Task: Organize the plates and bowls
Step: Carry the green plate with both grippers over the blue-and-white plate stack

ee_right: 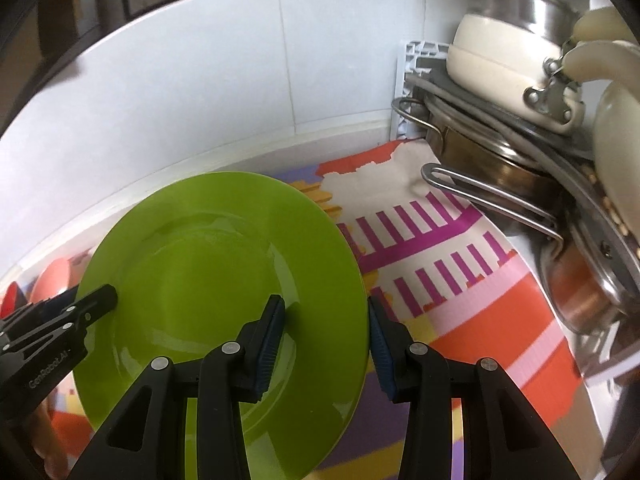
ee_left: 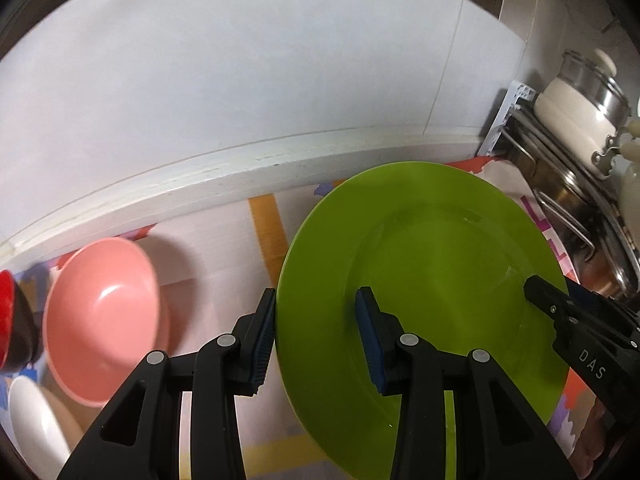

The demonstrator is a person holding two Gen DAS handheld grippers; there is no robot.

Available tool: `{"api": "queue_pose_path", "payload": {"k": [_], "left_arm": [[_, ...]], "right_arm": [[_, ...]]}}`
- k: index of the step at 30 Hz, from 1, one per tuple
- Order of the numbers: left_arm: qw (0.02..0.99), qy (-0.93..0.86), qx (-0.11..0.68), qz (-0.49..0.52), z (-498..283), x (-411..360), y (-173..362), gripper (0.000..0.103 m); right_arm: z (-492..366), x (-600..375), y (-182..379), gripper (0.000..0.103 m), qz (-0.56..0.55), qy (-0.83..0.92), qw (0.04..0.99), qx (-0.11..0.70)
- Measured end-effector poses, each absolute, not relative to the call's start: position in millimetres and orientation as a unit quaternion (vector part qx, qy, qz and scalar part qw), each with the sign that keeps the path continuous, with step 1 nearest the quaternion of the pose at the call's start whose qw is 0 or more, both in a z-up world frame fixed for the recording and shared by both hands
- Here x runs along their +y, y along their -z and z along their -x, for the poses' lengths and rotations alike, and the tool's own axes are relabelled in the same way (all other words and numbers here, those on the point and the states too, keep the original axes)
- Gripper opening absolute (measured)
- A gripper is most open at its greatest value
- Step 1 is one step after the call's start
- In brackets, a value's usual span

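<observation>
One green plate (ee_left: 424, 280) lies on the patterned mat (ee_right: 460, 280), each rim straddled by wide-open fingers: left gripper (ee_left: 320, 336) at nine o'clock, right gripper (ee_right: 326, 340) at three. One pink bowl (ee_left: 100, 320) sits left.

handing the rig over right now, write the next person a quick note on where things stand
Left gripper: open, fingers straddling the left rim of the green plate, not clamped.
Right gripper: open, fingers straddling the plate's right rim.
The plate looks raised over the patterned mat; I cannot tell what bears it.
Pink bowl sits to the left on the mat, a white dish in front of it.
Stacked pots fill the right corner.
Done: nothing stacked yet.
Left: secure the plate, place it, then sort the bowl and dish.
</observation>
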State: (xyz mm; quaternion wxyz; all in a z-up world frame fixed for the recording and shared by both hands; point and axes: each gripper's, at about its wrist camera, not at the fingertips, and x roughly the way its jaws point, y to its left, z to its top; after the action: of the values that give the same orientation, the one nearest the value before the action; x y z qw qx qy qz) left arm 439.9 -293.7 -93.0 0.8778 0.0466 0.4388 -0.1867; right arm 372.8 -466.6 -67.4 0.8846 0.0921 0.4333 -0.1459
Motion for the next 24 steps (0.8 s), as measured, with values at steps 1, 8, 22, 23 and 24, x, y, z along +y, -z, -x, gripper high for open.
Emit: {"api": "queue_pose_path", "payload": {"k": [1,8,22,23,24], "left_arm": [[0.879,0.185,0.437,-0.045,-435.6,-292.0,90.3,0.039],[0.886,0.171,0.429,-0.034,-409.8,-258.3,71.1,0.039],[0.903,0.141,0.406,-0.011,-367.9,-172.6,43.0,0.038],[0.903,0.14,0.406,-0.009,-365.6,-167.6,41.6,0.038],[0.904,0.138,0.405,-0.008,-361.8,-160.6,39.3,0.038]], "right_arm": [[-369.7,-463.7,64.7,0.042,-0.092,0.144,0.885,0.433],[-347.9,-437.1,45.9,0.042,-0.083,0.133,0.888,0.431],[-306.6,-363.5,18.1,0.042,-0.063,0.103,0.903,0.413],[-304.0,-358.8,16.7,0.042,-0.061,0.101,0.904,0.412],[-301.1,-353.5,15.0,0.042,-0.059,0.099,0.904,0.411]]}}
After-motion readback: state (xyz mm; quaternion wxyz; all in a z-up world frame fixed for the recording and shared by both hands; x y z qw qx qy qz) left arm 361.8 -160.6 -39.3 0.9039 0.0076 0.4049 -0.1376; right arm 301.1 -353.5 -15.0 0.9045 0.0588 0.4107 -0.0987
